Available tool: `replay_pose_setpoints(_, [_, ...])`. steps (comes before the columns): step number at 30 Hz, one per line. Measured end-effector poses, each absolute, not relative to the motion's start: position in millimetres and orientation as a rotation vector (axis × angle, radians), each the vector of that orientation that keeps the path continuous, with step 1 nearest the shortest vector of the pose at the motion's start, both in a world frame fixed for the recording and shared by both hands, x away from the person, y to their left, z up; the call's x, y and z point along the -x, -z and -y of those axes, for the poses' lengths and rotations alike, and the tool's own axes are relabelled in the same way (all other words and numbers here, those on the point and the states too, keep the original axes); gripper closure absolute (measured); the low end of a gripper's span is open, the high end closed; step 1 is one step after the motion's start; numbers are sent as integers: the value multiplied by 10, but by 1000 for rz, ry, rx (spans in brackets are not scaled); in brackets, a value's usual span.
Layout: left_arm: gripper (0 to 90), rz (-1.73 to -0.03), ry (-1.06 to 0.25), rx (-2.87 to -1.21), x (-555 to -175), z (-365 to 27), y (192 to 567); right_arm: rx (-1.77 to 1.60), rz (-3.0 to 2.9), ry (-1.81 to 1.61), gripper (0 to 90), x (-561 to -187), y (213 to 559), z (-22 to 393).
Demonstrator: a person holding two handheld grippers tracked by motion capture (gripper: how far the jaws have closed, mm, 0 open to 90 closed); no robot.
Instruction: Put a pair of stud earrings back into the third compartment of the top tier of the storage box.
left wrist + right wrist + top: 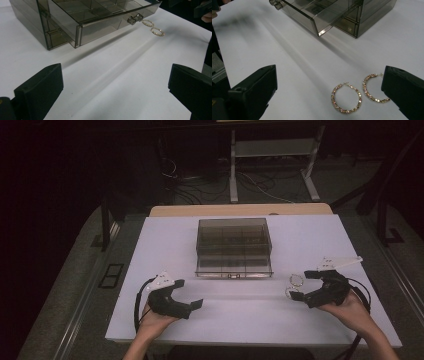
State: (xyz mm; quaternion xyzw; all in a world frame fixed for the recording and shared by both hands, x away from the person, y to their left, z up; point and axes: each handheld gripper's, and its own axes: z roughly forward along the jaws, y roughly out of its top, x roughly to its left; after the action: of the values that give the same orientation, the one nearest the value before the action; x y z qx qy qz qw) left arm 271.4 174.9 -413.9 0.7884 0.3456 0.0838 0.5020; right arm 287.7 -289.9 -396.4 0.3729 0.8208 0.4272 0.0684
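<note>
Two gold sparkly hoop earrings (333,98) lie side by side on the white table (250,320), right of a smoky clear drawer box (234,237). Its drawer (100,15) is pulled out toward me, its compartments looking bare, with a small handle (135,18) in front. My right gripper (329,95) is open, its jaws on either side of the hoops, and its right jaw hides part of the second hoop (364,88). The left gripper (189,293) is open at the near left with nothing between its jaws. In the left gripper view the earrings (162,33) lie beyond the drawer's handle.
The box stands mid-table toward the back. A wooden strip (240,210) borders the far edge. Behind it the dark floor has cables (260,182) and a white frame's legs (232,170). Bare tabletop stretches between the two grippers.
</note>
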Motion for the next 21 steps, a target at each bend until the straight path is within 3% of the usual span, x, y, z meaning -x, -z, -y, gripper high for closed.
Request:
replay_pose_setpoints(17, [0,-833,-195,-1884,-2749,-1774,4148,-1152,-2571,-1196,0,-3054,4124,2884])
replay_pose_setpoints(21, [0,-830,-195,-1882,-2750,-1777,4151,-1149,-2580,-1165,40,-3067,4153,2870])
